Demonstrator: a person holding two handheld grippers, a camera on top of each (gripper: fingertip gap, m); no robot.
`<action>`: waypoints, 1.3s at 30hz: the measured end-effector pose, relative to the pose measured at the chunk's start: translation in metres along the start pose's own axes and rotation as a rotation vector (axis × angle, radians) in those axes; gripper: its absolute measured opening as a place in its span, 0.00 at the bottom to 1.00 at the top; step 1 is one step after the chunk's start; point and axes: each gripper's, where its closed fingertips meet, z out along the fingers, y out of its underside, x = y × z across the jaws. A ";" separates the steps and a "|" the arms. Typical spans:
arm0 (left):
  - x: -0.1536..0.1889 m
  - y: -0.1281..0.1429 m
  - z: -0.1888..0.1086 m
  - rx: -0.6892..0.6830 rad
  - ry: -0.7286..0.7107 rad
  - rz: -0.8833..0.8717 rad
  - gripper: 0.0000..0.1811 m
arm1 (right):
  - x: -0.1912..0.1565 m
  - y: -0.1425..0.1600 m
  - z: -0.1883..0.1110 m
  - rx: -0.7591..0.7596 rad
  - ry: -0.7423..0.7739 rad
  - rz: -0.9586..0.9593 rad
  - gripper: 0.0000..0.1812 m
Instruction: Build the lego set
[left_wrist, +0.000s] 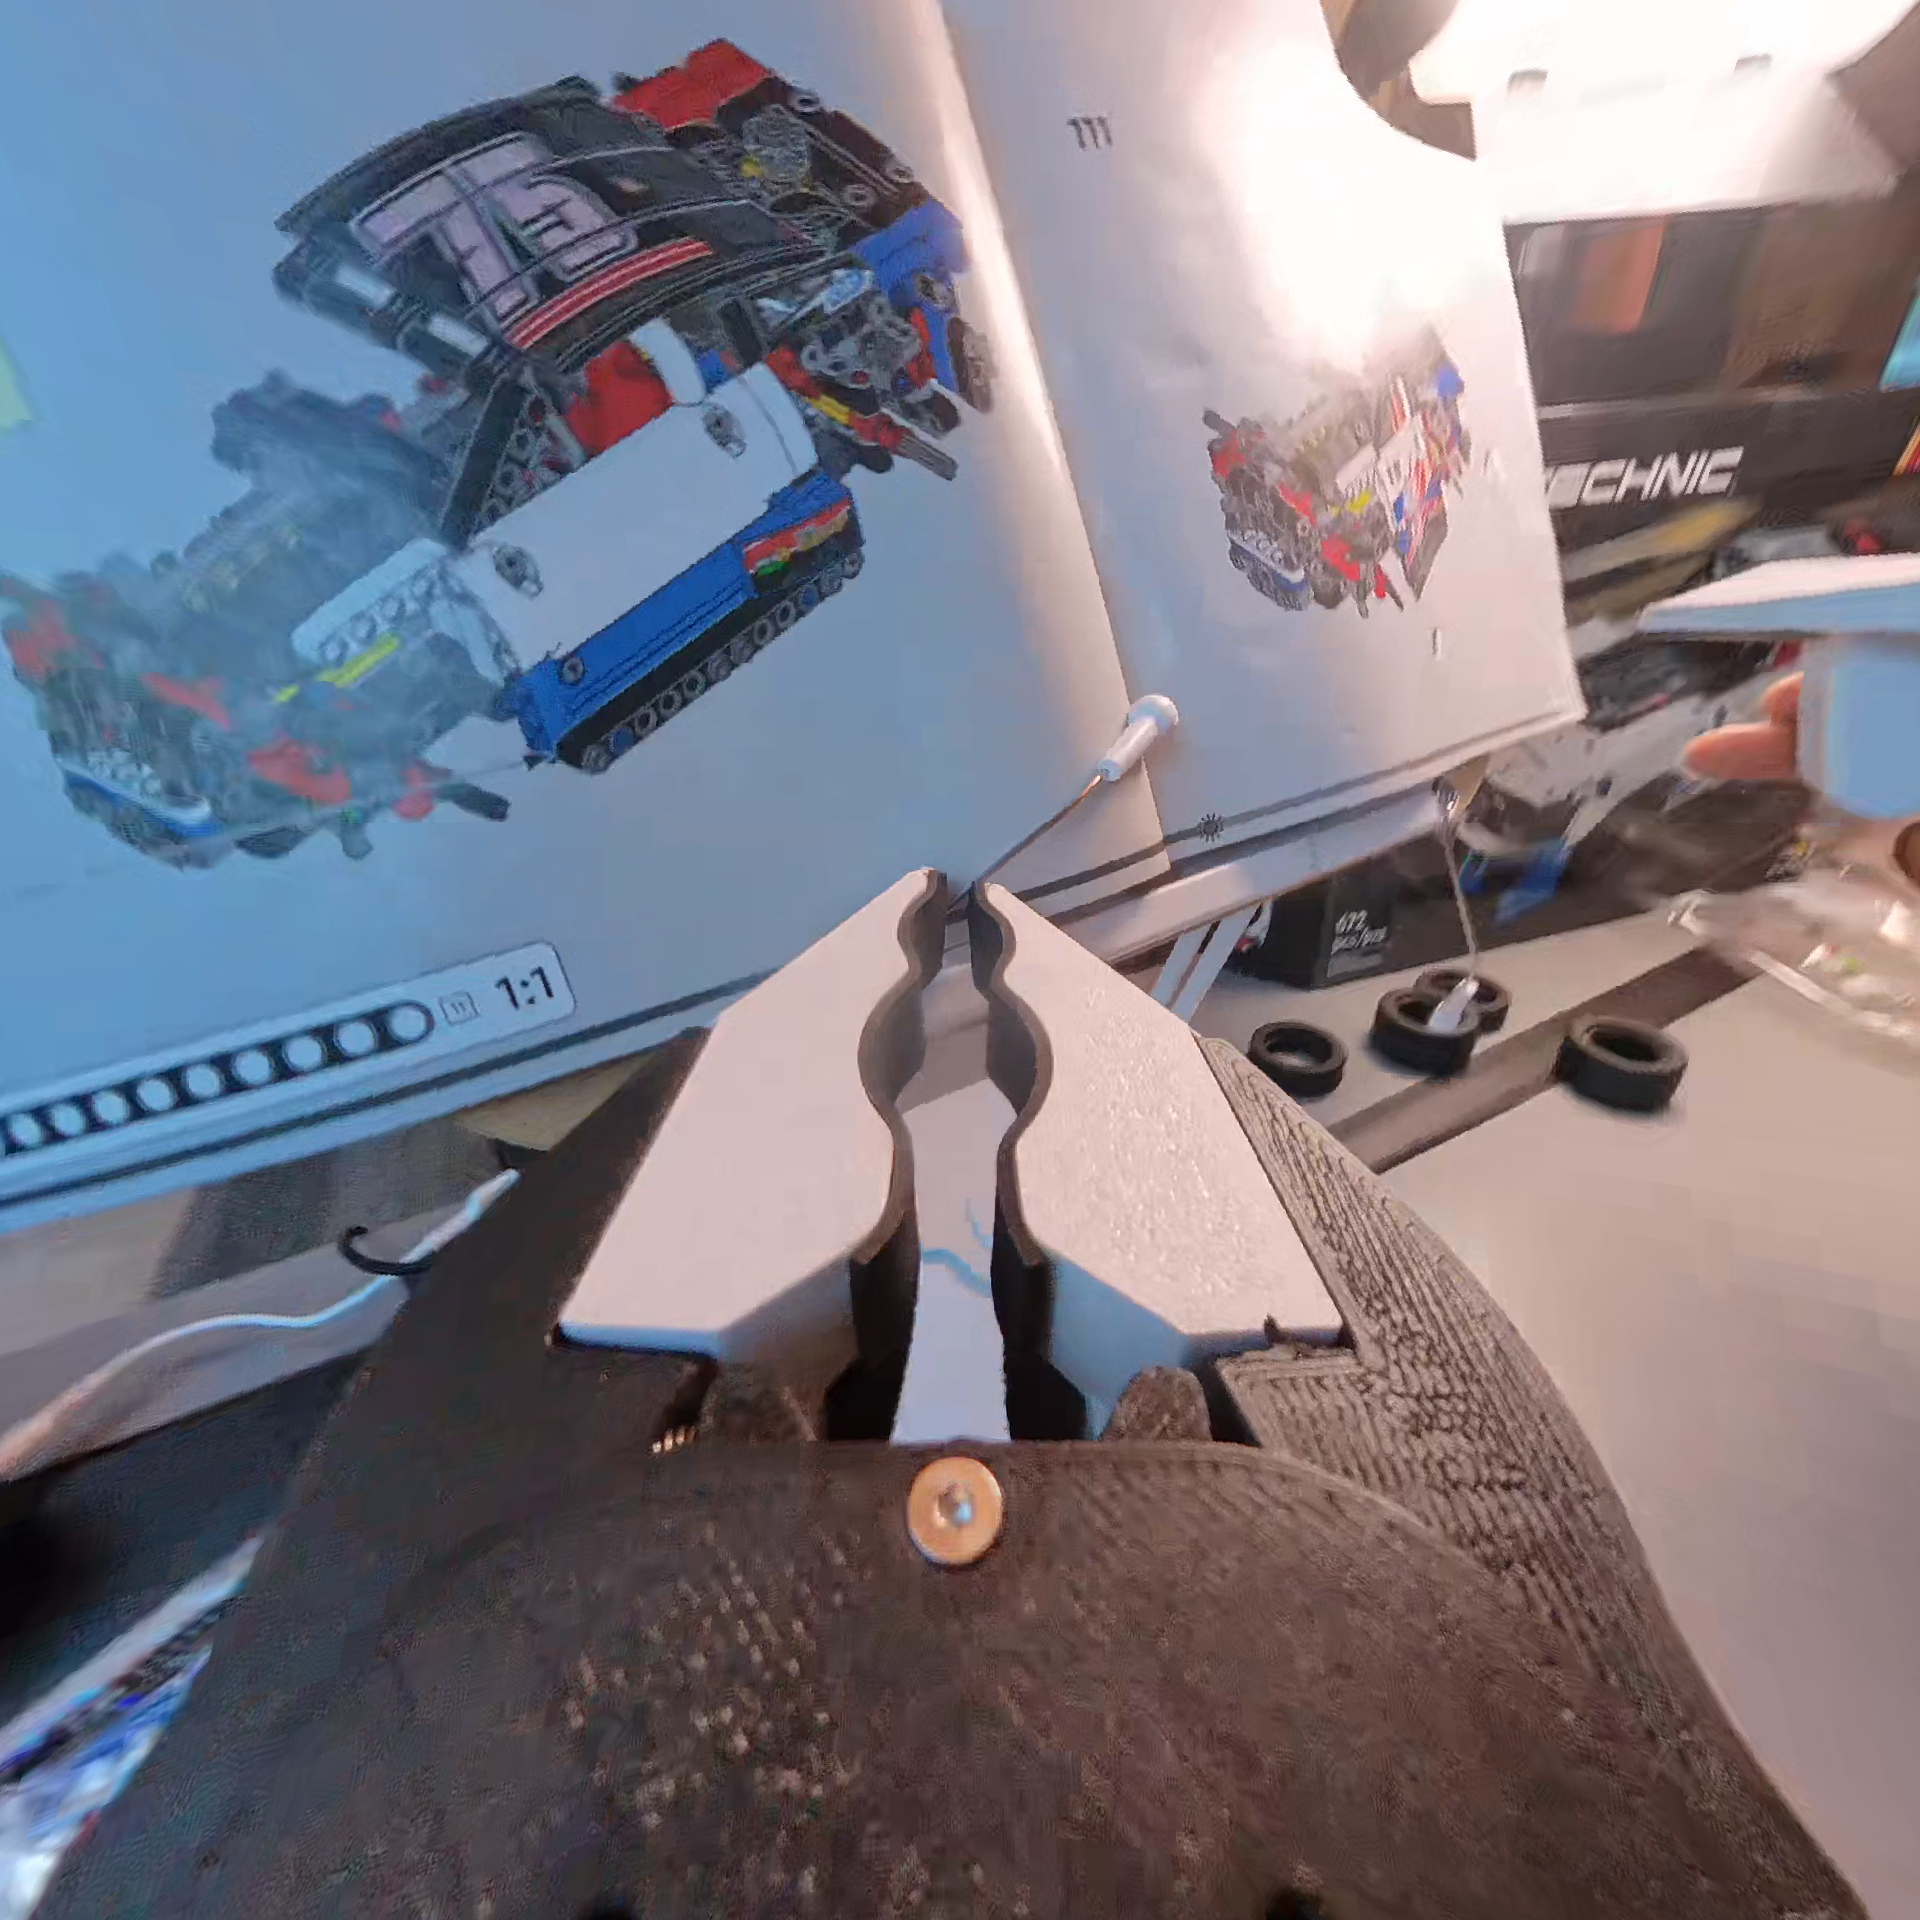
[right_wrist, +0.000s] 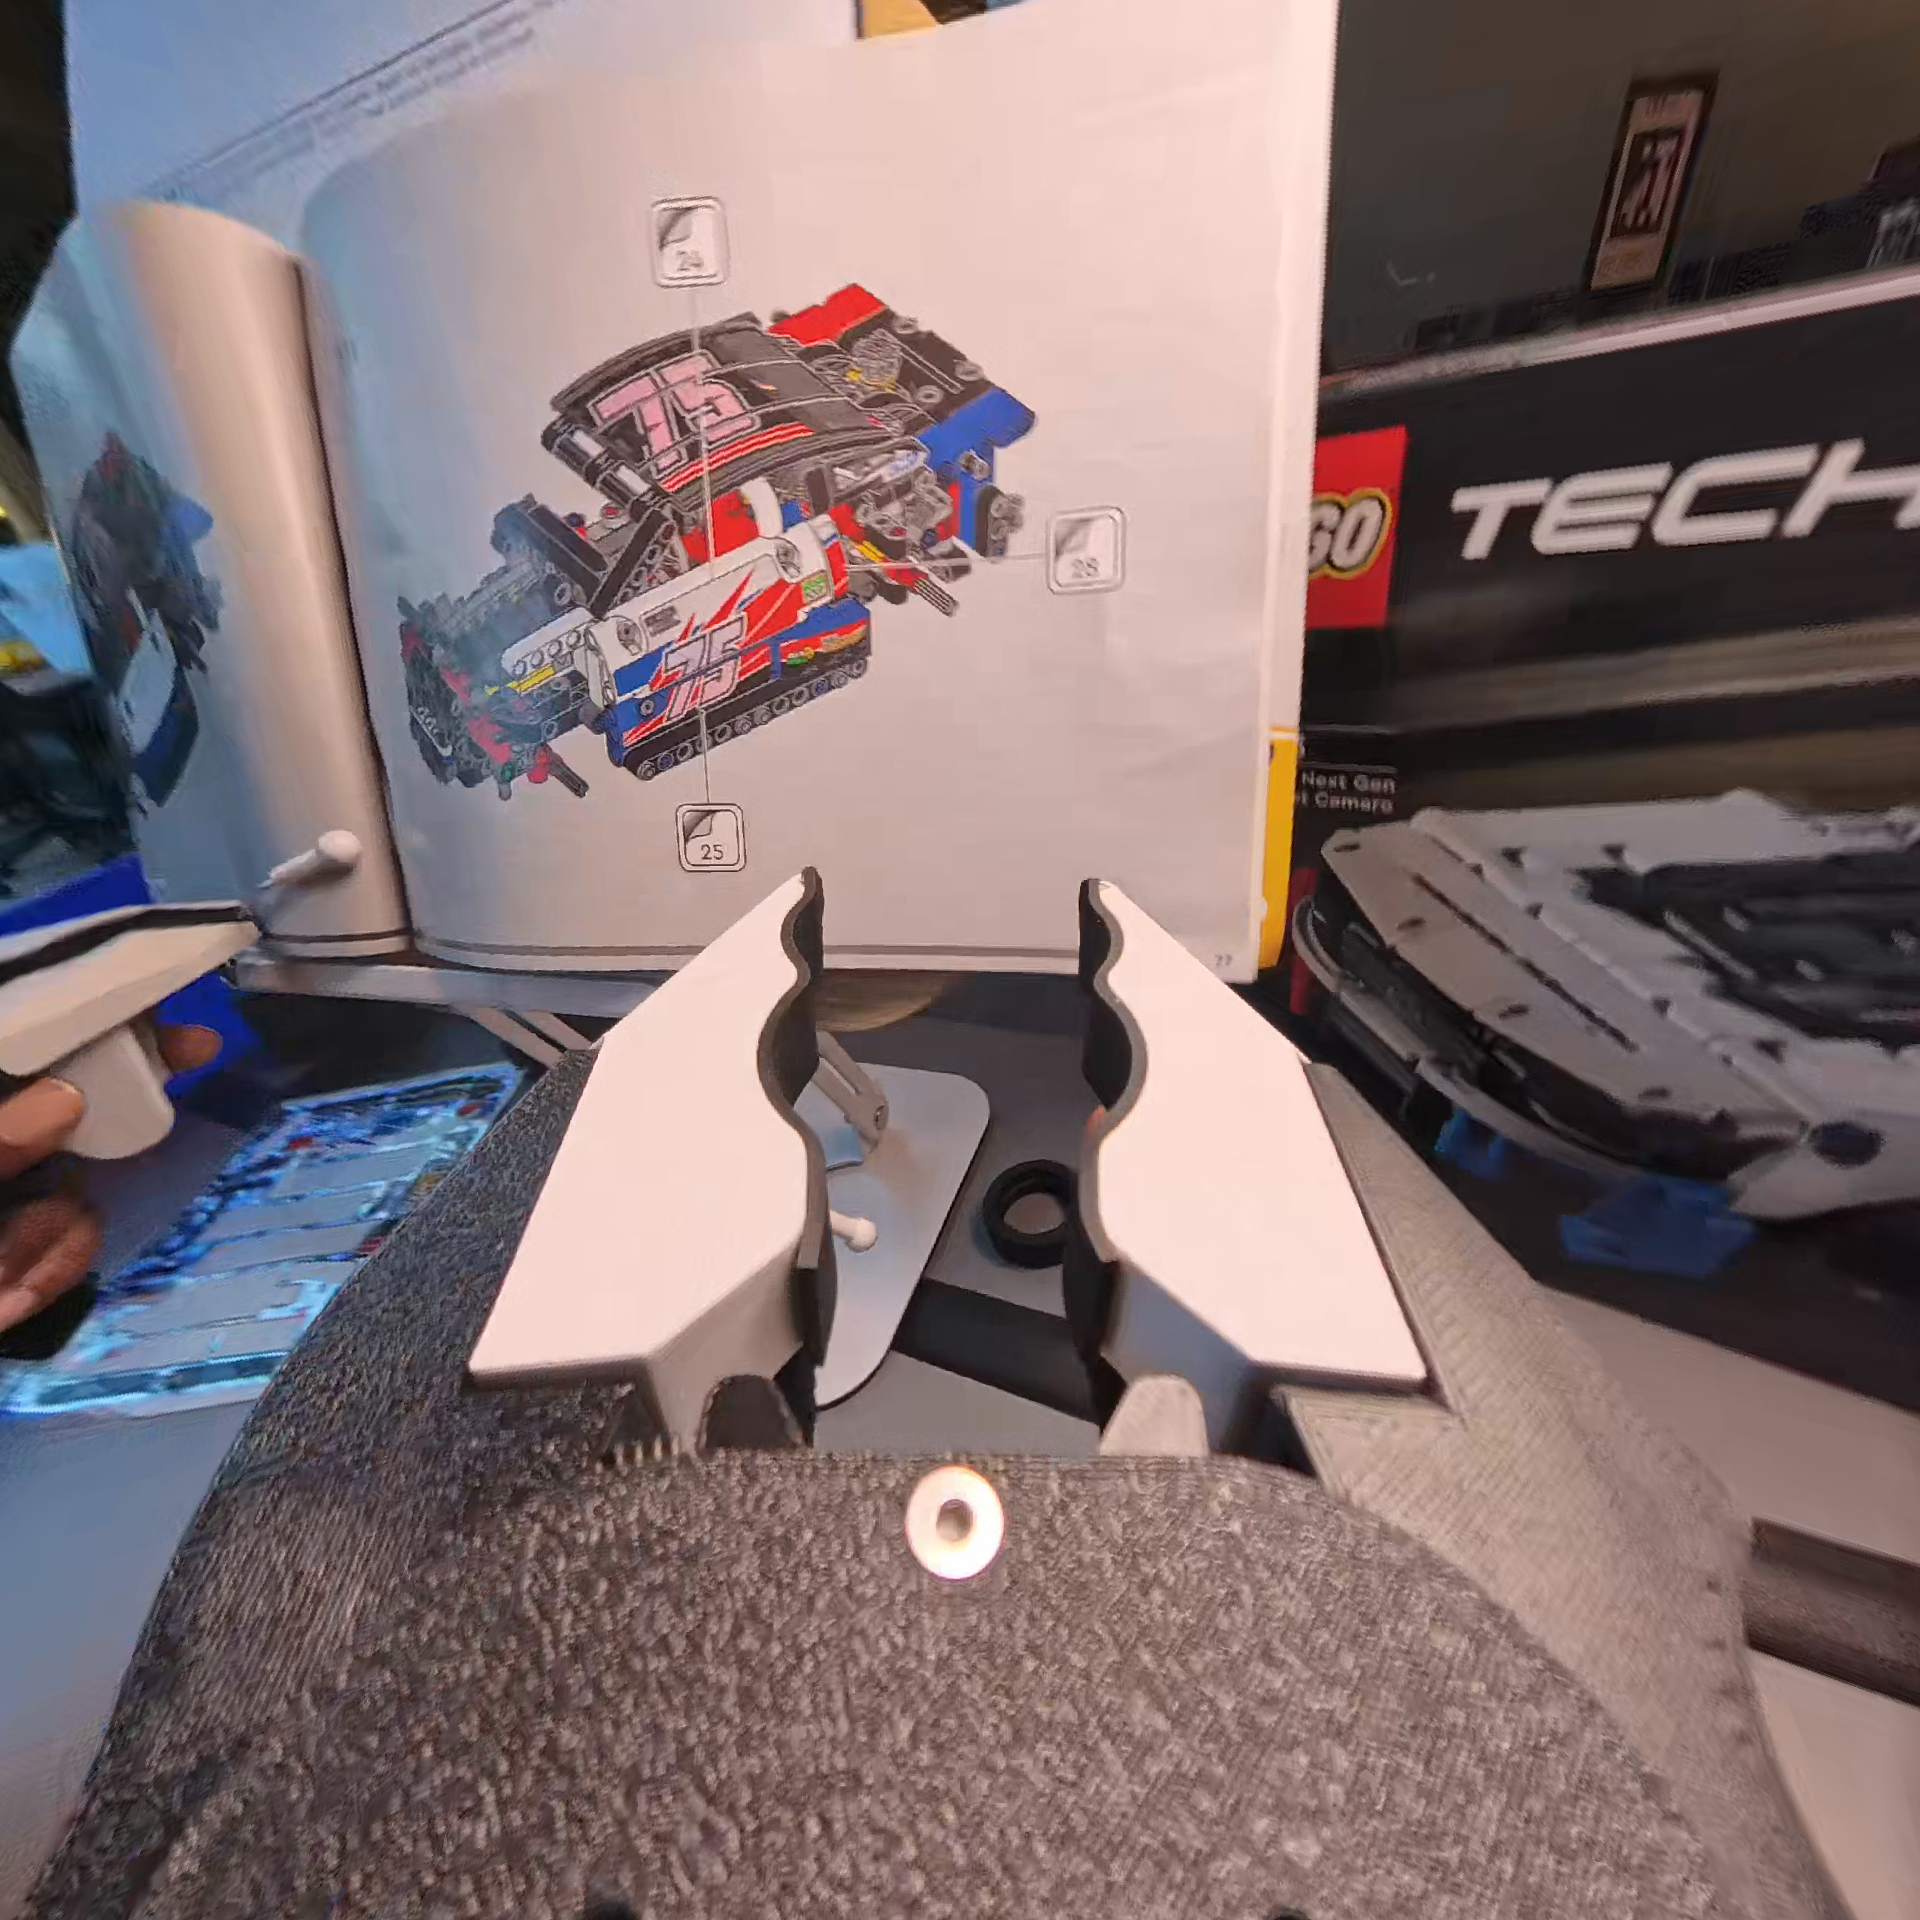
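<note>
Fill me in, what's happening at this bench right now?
A person is mid Lego build, consulting the instruction booklet propped on a stand. The left hand-held gripper is nearly closed at the booklet's lower edge by a page-holder arm; whether it grips anything is unclear. The right hand-held gripper is open and empty, facing the page. Loose black tyres lie on the table, and the set's box stands to the right.

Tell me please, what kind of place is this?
Probably a hobby desk or workbench set up for model building: an instruction booklet stands open on a holder, the set's black box is beside it, and loose black tyres lie on the table.
</note>
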 end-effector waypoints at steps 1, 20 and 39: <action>-0.001 -0.001 0.000 0.027 0.004 -0.085 0.01 | -0.004 -0.005 0.004 0.001 0.007 -0.083 0.26; 0.012 -0.007 0.026 -0.222 0.078 0.617 0.01 | -0.067 -0.019 0.050 -0.072 0.056 -0.549 0.28; -0.048 0.038 -0.043 0.192 0.221 -1.302 0.04 | -0.039 0.011 0.049 -0.165 0.078 -0.438 0.30</action>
